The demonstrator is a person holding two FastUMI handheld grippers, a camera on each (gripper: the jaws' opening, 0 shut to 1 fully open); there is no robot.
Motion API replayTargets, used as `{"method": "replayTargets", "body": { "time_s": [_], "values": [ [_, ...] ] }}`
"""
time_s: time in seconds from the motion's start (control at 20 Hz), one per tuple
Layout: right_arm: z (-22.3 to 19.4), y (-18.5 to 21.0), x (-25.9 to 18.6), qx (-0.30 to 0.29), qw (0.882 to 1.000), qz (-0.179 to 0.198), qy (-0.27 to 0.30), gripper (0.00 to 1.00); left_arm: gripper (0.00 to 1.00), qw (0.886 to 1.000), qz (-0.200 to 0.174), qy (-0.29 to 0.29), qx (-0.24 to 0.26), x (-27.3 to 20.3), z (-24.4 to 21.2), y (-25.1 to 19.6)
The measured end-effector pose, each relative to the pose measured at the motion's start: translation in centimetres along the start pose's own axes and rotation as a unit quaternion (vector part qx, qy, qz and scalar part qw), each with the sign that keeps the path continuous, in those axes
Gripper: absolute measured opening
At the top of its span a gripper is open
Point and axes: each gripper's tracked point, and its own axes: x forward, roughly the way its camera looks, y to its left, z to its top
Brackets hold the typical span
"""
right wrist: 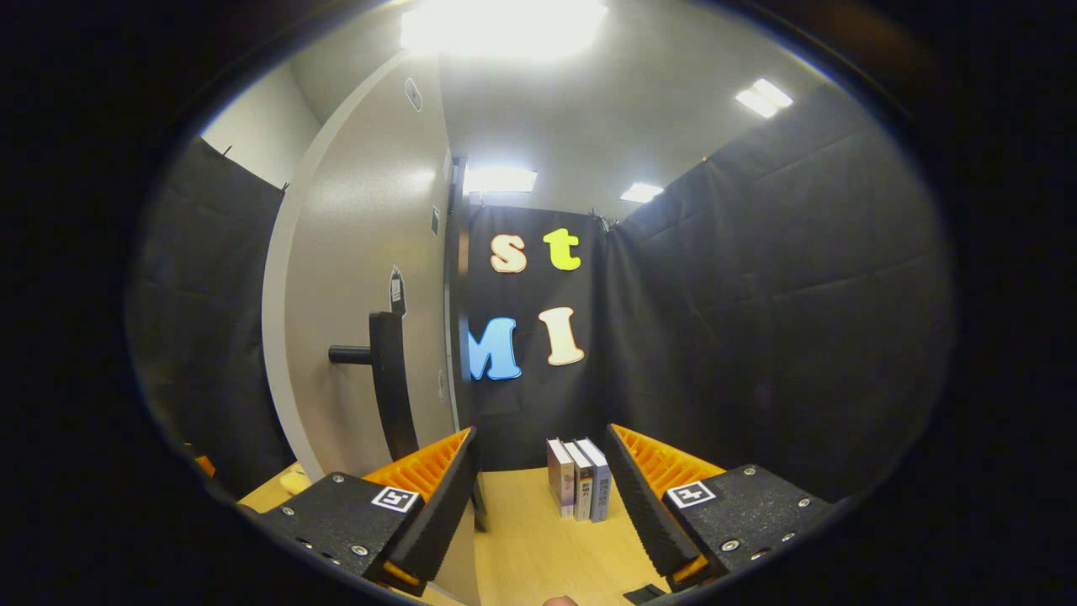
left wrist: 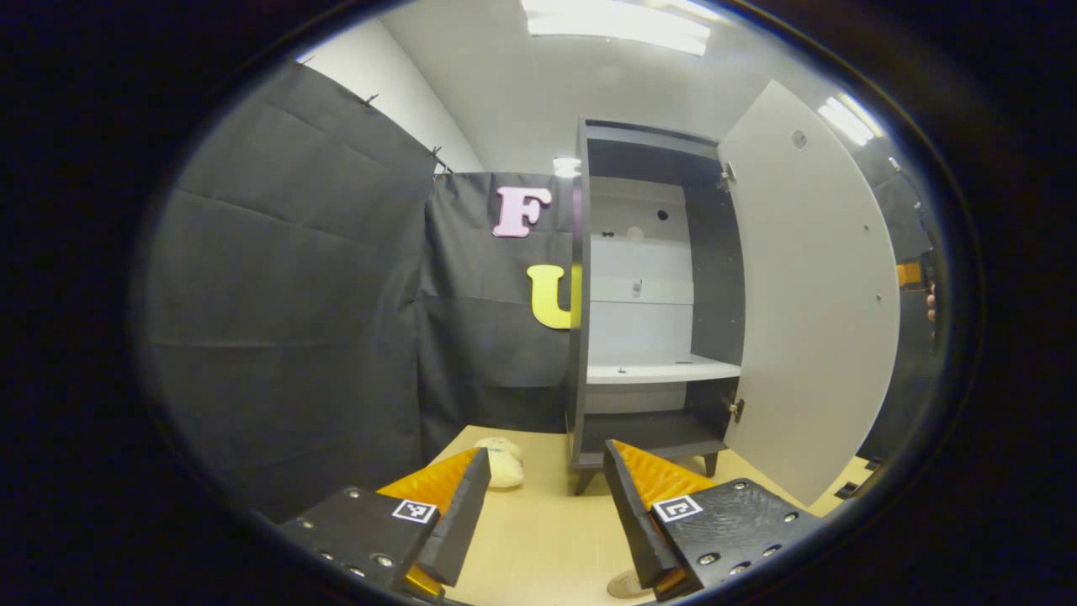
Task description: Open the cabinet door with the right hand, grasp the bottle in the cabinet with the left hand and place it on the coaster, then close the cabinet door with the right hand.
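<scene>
The dark cabinet (left wrist: 580, 337) stands on the wooden table with its door (left wrist: 808, 295) swung wide to the right. Its white shelf (left wrist: 665, 370) and dark bottom board show only small fittings. My left gripper (left wrist: 547, 452) is open and holds nothing, in front of the cabinet. A round brown coaster (left wrist: 624, 585) lies on the table just under its right finger. In the right gripper view the door's outer face (right wrist: 353, 278) is close on the left with its black bar handle (right wrist: 391, 379). My right gripper (right wrist: 541, 433) is open, just right of the handle and apart from it.
A pale plush toy (left wrist: 503, 465) lies on the table left of the cabinet's foot. Three books (right wrist: 579, 490) stand upright on the table ahead of the right gripper. A hand (left wrist: 931, 301) shows past the door's far edge. Black cloth walls close in the booth.
</scene>
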Motion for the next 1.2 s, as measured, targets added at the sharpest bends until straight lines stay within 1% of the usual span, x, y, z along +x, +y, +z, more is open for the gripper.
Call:
{"method": "replayTargets", "body": {
  "time_s": [0.05, 0.1, 0.2, 0.25, 0.3, 0.35, 0.5, 1.0, 1.2],
  "values": [
    [-0.6, 0.8, 0.4, 0.003, 1.0, 0.003, 0.0, 0.91, 0.72, 1.0, -0.003, -0.001, 0.001, 0.2, 0.0, 0.3],
    [-0.6, 1.5, 0.4, 0.005, 1.0, 0.005, -0.001, 0.91, 0.77, 1.0, -0.007, -0.002, 0.001, 0.4, 0.0, 0.6],
    [-0.7, 2.9, 0.2, 0.009, 1.0, 0.01, -0.002, 0.91, 0.77, 1.0, -0.011, -0.003, 0.0, 0.7, 0.0, 1.2],
    [-0.7, 3.4, 0.0, 0.012, 1.0, 0.011, -0.003, 0.91, 0.72, 1.0, -0.012, -0.003, -0.001, 0.9, -0.1, 1.5],
    [-0.7, 4.0, 0.0, 0.017, 1.0, 0.013, -0.002, 0.91, 0.72, 1.0, -0.012, -0.003, -0.002, 1.0, -0.1, 2.0],
    [-0.2, 4.4, -1.0, 0.021, 1.0, 0.015, -0.002, 0.91, 0.77, 1.0, -0.012, -0.002, -0.001, 1.1, -0.3, 2.5],
    [-0.2, 6.3, -1.1, 0.029, 0.999, 0.024, -0.001, 0.91, 0.77, 1.0, -0.008, -0.001, -0.003, 1.4, -0.5, 4.0],
    [-0.3, 13.1, -0.6, 0.027, 0.998, 0.062, 0.0, 0.91, 0.77, 1.0, 0.012, 0.0, -0.011, 1.0, -1.2, 8.3],
    [-0.8, 14.4, 0.4, 0.023, 0.997, 0.067, 0.0, 0.92, 0.77, 1.0, 0.026, 0.001, -0.009, 0.2, -1.3, 10.7]
  ]
}}
